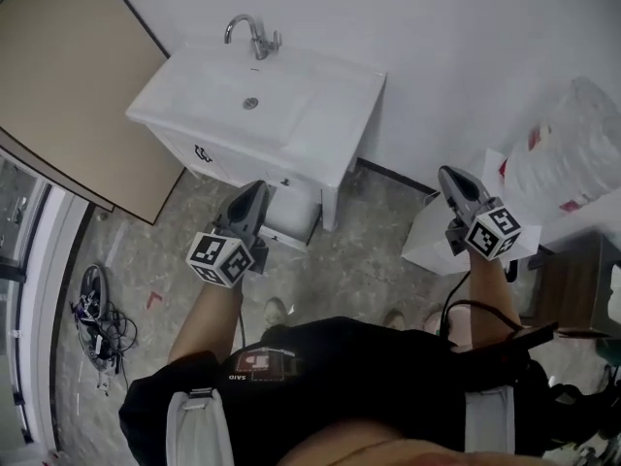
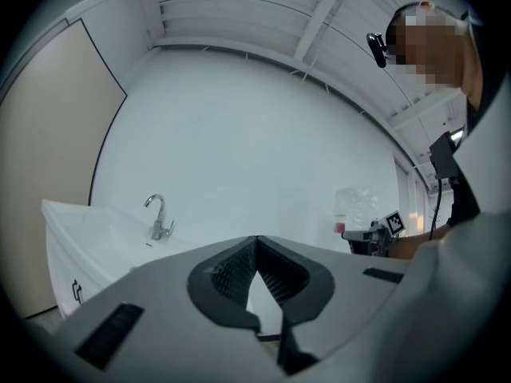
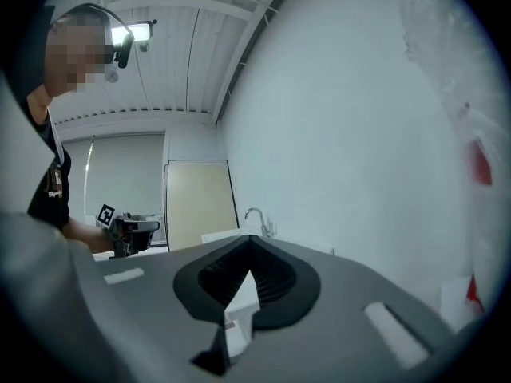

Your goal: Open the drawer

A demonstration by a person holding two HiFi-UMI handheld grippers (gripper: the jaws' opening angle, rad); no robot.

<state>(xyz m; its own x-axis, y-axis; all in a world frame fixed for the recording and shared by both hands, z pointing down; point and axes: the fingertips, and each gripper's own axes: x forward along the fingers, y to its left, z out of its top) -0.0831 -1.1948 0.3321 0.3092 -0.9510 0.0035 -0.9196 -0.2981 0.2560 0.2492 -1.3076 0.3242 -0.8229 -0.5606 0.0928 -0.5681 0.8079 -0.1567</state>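
While the left gripper (image 1: 255,190) and right gripper (image 1: 449,175) hang clenched and empty, the drawer (image 1: 294,223) sits low in the white vanity (image 1: 335,124), seemingly jutting out. It is probably stiff, light and smooth-fronted, best hooked at its top edge. The cabinet's dark mark (image 1: 202,153) is unreadable.

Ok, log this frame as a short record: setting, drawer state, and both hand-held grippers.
setting: white sink cabinet with faucet
drawer: drawer appears pulled out below the basin
left hand-held gripper: left hand-held gripper, jaws together, holding nothing
right hand-held gripper: right hand-held gripper, jaws together, holding nothing
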